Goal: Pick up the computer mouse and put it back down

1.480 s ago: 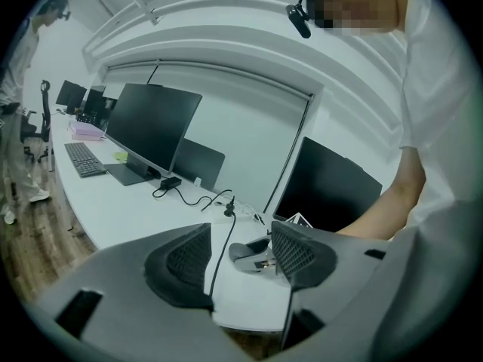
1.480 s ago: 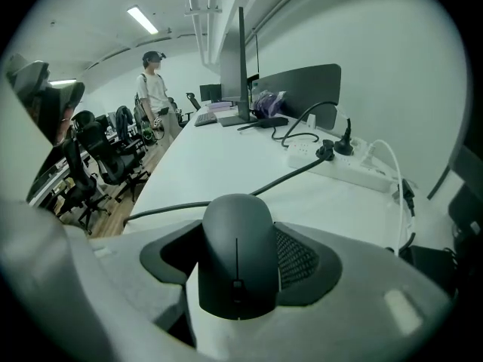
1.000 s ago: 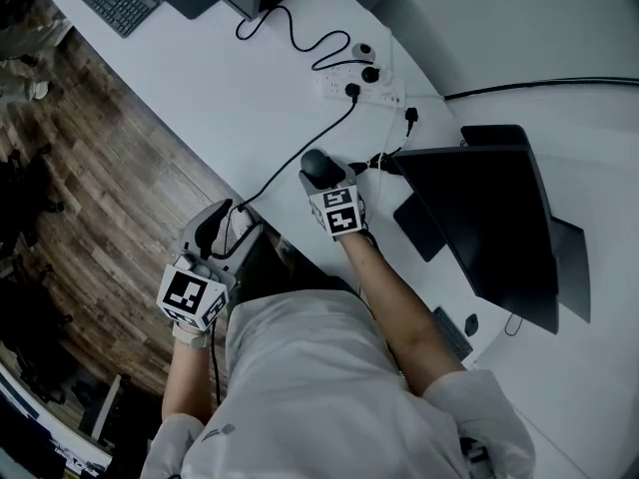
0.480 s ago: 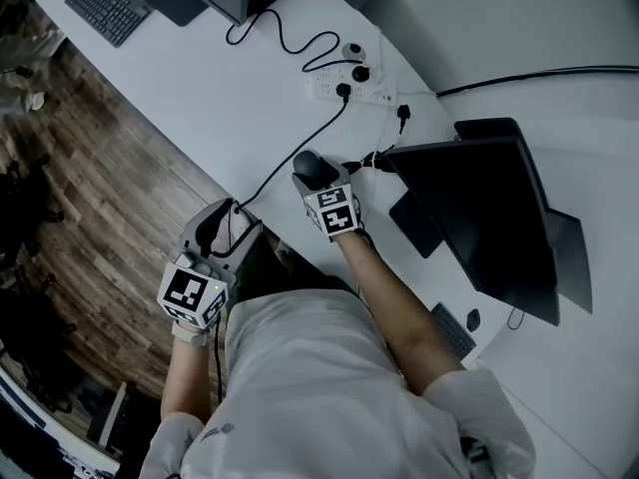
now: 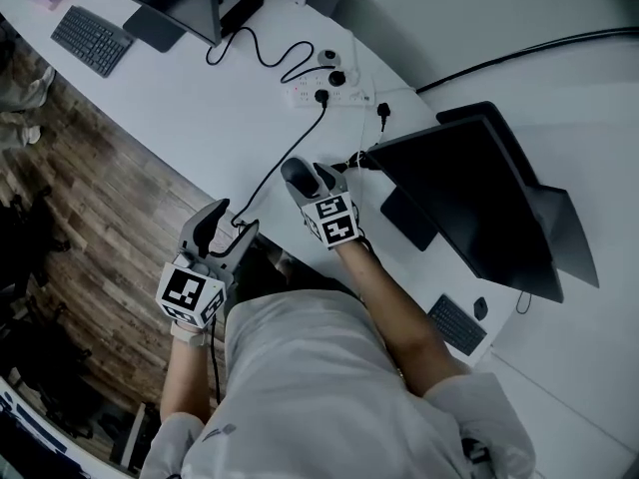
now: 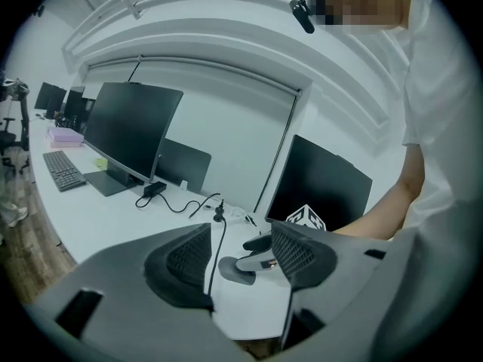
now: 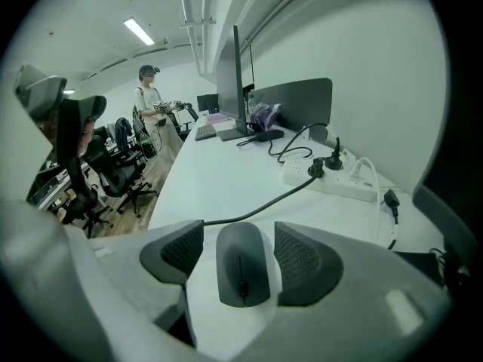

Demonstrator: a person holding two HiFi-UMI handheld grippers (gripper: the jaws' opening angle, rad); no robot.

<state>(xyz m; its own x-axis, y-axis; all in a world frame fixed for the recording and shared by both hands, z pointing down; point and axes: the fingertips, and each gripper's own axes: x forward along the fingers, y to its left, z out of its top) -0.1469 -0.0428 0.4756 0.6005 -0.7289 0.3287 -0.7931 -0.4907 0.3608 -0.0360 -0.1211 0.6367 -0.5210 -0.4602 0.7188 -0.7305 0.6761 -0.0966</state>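
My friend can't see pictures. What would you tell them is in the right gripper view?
A grey computer mouse sits on a white desk between the two open jaws of the right tool, with thin gaps on both sides. Behind it, a black cable runs to a white power strip, and a monitor stands farther along the desk.

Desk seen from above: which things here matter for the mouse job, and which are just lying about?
In the job: computer mouse; right gripper, fingers either side of it.
Lying about: power strip, black cable, keyboard, monitor, open left gripper.
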